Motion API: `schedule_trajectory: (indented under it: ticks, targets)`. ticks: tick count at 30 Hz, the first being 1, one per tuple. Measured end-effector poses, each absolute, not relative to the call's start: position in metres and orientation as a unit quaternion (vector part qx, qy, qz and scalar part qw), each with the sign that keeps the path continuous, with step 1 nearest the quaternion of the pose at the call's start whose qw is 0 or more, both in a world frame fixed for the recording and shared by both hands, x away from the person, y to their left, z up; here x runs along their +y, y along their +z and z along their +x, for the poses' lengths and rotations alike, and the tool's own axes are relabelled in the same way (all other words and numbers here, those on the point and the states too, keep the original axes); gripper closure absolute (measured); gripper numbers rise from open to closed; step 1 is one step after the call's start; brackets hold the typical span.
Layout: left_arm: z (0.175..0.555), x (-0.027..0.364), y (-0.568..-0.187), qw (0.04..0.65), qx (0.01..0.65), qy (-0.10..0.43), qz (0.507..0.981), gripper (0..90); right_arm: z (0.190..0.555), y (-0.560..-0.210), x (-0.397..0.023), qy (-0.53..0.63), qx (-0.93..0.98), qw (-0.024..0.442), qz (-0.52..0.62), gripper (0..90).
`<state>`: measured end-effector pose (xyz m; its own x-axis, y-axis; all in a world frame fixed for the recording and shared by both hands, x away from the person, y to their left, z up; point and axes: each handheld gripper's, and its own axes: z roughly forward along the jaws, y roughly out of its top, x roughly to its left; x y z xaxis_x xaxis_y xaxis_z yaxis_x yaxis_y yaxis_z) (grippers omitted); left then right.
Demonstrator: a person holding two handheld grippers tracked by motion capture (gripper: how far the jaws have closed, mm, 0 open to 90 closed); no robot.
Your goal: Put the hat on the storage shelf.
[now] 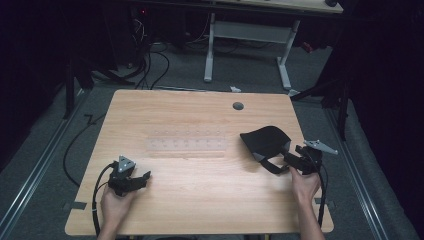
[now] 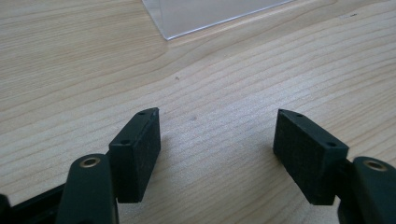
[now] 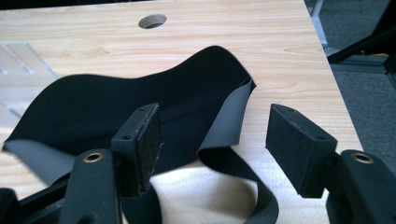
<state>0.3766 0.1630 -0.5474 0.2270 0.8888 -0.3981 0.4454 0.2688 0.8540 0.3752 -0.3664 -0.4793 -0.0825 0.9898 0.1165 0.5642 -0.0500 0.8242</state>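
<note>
Black fabric piece (image 1: 265, 141) with a strap (image 3: 243, 184) is lying at the right side of the table (image 1: 190, 210), no grip on it yet.

There's 1 of it, sitting partly humped up with the strap looping toward the person, and the right gripper (image 1: 300, 161) is hanging just beside that strap with its jaws spread wide, holding nothing; in the right gripper view (image 3: 212, 140) the strap is running between them, so I'm guessing that's the handle they're lining up on. The left gripper (image 1: 137, 179) is waiting well apart at the near left, also gaping over bare wood (image 2: 217, 140). 1 clear plastic sheet (image 1: 186, 145) is lying mid-table, 1 round hole (image 1: 238, 106) near the far edge. 2 grippers, 2 hands.
</note>
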Motion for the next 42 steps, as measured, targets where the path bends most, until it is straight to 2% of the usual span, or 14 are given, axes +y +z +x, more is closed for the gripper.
schedule_trajectory:
  ticks: [17,23,31,42]
  targets:
    - [0.377,0.163,-0.547,0.539,0.587,0.206,0.569,32.2,0.418,-0.493,-0.371,0.378,0.623,0.239,0.642,28.9]
    - [0.377,0.163,-0.547,0.539,0.586,0.206,0.569,32.0,0.426,-0.505,-0.374,0.378,0.619,0.215,0.655,29.6]
    - [0.377,0.163,-0.547,0.539,0.586,0.206,0.569,32.1,0.432,-0.517,-0.369,0.381,0.624,0.196,0.654,39.0]
    - [0.377,0.163,-0.547,0.539,0.587,0.206,0.569,32.0,0.428,-0.521,-0.369,0.393,0.637,0.195,0.634,63.5]
